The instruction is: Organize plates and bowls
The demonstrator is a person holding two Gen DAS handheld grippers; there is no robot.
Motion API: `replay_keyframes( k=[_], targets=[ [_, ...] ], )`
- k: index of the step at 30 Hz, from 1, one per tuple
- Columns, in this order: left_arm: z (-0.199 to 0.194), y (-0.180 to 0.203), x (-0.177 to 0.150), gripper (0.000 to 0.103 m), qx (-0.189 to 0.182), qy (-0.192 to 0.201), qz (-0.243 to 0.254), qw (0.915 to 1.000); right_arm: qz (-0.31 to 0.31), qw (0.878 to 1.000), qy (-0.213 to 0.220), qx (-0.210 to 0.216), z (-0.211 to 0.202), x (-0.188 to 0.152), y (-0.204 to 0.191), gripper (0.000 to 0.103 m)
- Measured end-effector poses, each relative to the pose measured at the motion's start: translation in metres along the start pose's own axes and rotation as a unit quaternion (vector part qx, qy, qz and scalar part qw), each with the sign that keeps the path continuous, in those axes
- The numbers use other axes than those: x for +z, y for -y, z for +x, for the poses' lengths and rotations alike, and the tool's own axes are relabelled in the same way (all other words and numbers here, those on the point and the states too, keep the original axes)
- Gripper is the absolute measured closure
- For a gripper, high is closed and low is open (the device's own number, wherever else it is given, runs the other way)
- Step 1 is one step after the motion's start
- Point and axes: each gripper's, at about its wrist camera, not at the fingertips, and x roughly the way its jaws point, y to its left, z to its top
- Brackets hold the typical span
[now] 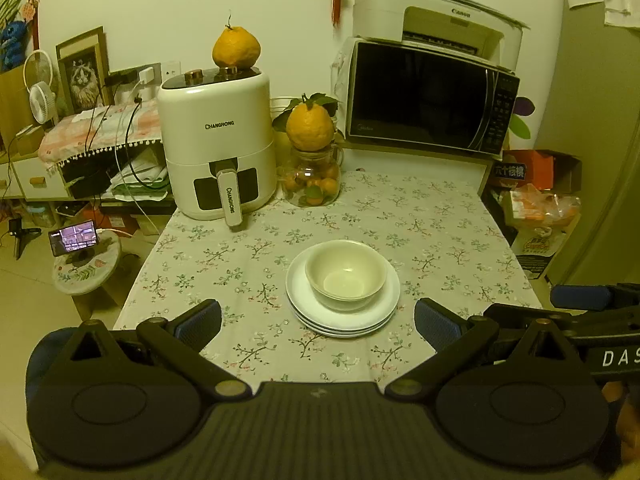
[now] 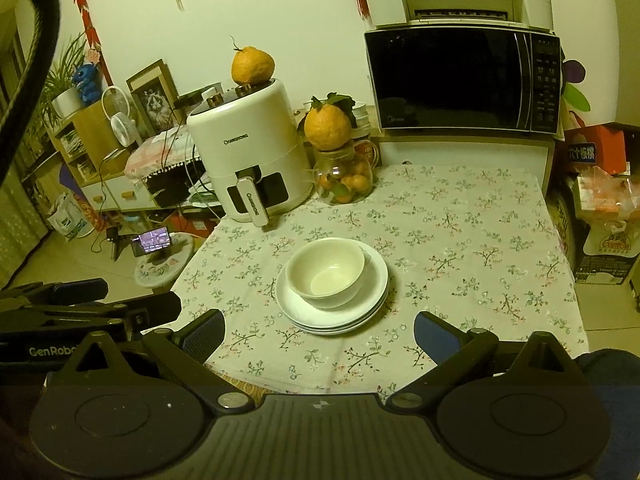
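Here: round glossy bowl atop stacked plates; both hand-held grippers spread, empty.

Cream bowl atop 3 white plates. Pale tablecloth sprinkled with small green-and-pink floral sprigs. White air fryer, black microwave, white printer, 2 orange citrus fruits. Blue-padded black gripper fingers.

A cream bowl sits upright and empty on top of a stack of white plates, nudged toward the stack's back edge. The plates lie flat, neatly nested, on the floral-clothed counter, roughly midway between its left and right edges and toward its near edge.
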Motion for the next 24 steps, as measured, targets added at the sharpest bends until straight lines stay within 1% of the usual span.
replay_keyframes(
  k=[8,15,24],
  targets=[
    [0.0035,0.0014,-0.0004,0.000,-0.001,-0.003,-0.002,1.0000,0.003,1.000,0.000,0.001,0.0012,-0.0012,0.0001,0.003],
    [0.0048,0.0022,0.0001,0.000,0.000,0.003,-0.003,1.0000,0.007,1.000,0.000,0.003,0.0019,-0.0009,0.0016,0.003],
    [0.0064,0.0026,0.0000,0.000,-0.001,-0.002,-0.005,1.0000,0.007,1.000,0.000,0.001,0.0024,-0.0010,0.0022,0.003]
  ],
)
